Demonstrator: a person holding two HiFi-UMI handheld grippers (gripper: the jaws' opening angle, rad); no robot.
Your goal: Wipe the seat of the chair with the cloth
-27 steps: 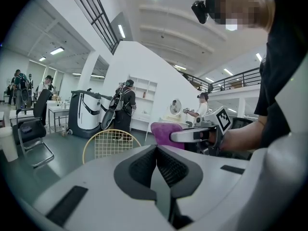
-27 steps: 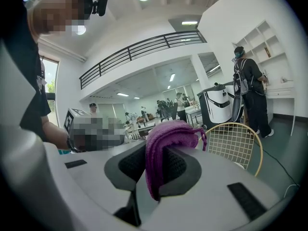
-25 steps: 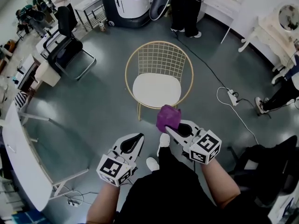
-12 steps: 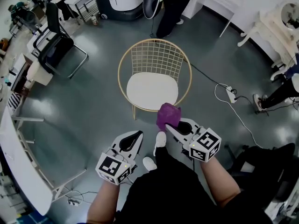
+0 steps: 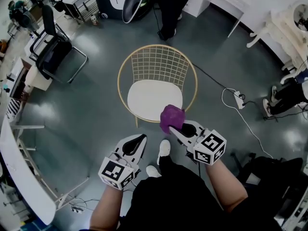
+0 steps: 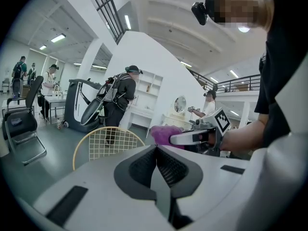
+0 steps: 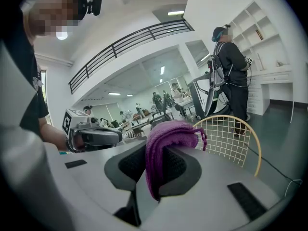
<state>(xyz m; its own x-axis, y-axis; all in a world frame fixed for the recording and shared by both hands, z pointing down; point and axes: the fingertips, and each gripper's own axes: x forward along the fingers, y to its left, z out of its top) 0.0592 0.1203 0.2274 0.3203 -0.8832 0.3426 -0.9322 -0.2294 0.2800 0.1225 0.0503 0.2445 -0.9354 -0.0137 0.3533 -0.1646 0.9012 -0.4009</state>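
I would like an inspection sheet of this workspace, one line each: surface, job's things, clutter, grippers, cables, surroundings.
Surface: white seat of the gold wire chair, bare.
Job's things: purple cloth, bunched, near the seat's front edge.
Clutter: nothing seen on the seat.
Grippers: right gripper shut on the cloth; left gripper shut, empty.
Cables: power strip and white cable on the floor, right of the chair.
Surroundings: black office chair at left; person beyond the chair.

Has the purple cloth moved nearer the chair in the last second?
Yes, forward: the cloth now overlaps the front of the chair seat, which it barely reached before.
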